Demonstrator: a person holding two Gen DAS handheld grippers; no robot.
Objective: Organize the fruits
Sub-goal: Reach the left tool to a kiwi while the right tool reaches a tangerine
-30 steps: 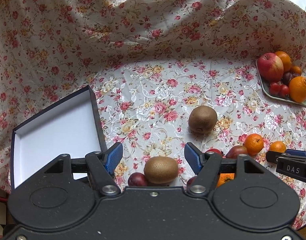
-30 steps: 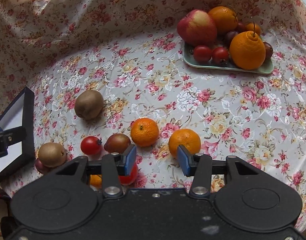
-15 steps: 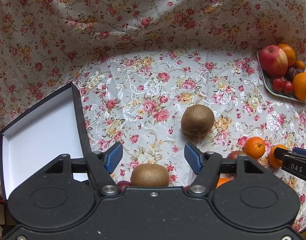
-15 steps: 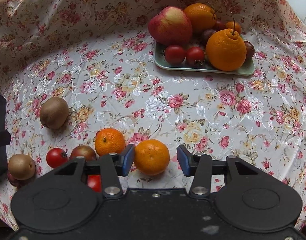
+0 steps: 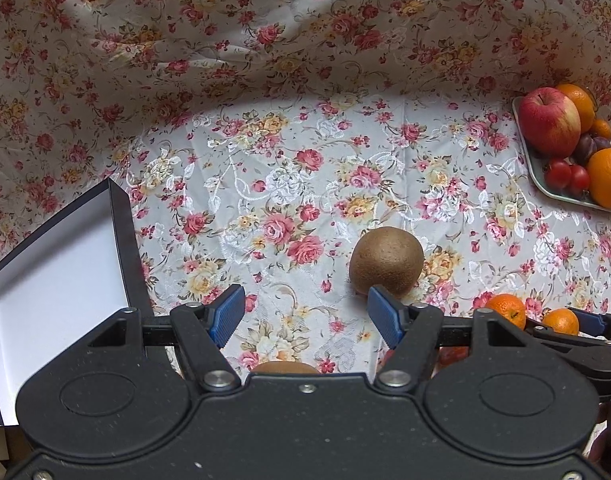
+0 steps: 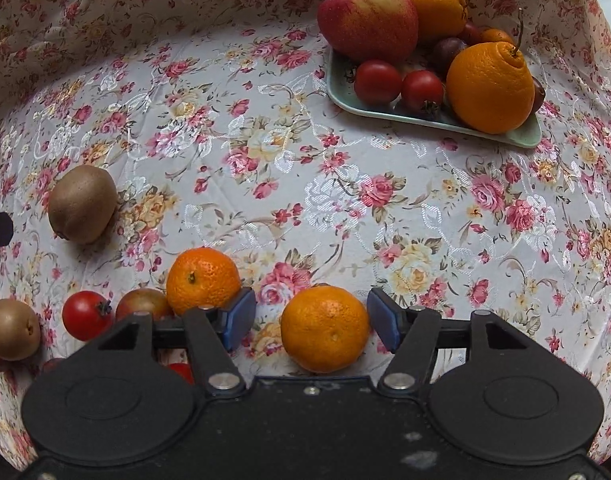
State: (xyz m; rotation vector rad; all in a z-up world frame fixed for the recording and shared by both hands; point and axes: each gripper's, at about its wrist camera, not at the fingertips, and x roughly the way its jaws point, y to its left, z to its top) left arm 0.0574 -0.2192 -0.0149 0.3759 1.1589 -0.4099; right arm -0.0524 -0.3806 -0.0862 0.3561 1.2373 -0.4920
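though unobstructed, mandarin (image 6: 324, 328) beside tomato (image 6: 85, 314)

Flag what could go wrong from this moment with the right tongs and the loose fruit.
The right tongs stand open around a mandarin; being round, it might roll out as they close. Their left finger sits beside a second mandarin and could nudge it into the tomato.

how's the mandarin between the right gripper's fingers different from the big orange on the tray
The mandarin is smaller and rounder; the big orange is bulkier, with a knobbed top and a stem. The mandarin lies loose on the floral cloth between the open right hand-held gripper; the big orange sits on the green tray. Both are orange-skinned.
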